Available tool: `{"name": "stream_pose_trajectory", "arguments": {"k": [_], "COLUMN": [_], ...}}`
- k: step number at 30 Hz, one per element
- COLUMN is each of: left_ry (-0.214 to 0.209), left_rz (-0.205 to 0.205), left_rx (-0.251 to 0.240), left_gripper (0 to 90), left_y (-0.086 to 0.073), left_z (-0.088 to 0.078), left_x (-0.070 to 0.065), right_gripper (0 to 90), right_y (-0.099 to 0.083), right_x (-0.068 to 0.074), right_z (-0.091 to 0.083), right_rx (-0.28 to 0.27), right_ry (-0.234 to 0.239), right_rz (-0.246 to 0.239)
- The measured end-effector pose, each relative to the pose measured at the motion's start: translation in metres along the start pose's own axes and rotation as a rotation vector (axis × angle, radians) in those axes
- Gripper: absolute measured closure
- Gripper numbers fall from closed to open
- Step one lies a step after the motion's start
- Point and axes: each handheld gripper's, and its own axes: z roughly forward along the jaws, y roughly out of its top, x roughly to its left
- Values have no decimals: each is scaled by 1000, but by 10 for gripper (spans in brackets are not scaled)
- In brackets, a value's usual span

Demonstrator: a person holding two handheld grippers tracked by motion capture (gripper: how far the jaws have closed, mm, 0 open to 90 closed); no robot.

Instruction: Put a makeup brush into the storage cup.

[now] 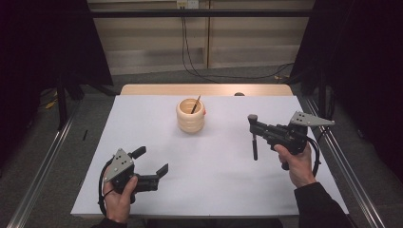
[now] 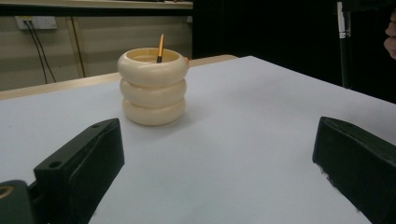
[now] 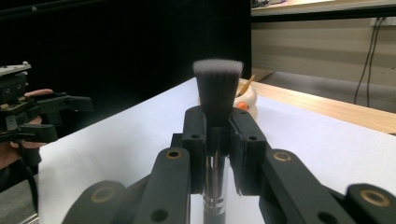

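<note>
A cream ribbed holder (image 1: 190, 116) stands at the back middle of the white table (image 1: 214, 175), with a thin orange-tipped stick (image 1: 195, 104) leaning inside it. My right gripper (image 1: 254, 125) is shut on a black makeup brush (image 1: 255, 145), held upright to the right of the holder, above the table. In the right gripper view the grey-tipped bristles (image 3: 218, 88) rise above the closed gripper (image 3: 218, 135) and partly hide the holder (image 3: 248, 100). My left gripper (image 1: 151, 161) is open near the front left, empty, and its view faces the holder (image 2: 152, 86) between wide jaws.
A small orange object (image 3: 241, 106) sits against the holder's side. A wooden strip (image 1: 204, 89) edges the table's far side. Metal rails (image 1: 45, 166) run along both sides. Cables (image 1: 190, 52) hang down the back wall.
</note>
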Motion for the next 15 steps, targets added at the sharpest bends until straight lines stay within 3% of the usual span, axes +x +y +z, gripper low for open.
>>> {"name": "stream_pose_trajectory", "arguments": {"k": [9, 15], "left_ry": [-52, -81], "left_rz": [48, 50], "left_rx": [23, 23], "left_gripper": [20, 20], "left_y": [5, 10], "left_z": [16, 26], "left_x": [-15, -22], "right_gripper": [781, 781], "right_y": [1, 2], "right_x": [7, 14], "right_z": [5, 9], "right_rx": [5, 5], "right_ry": [27, 57], "right_rz": [-6, -12]}}
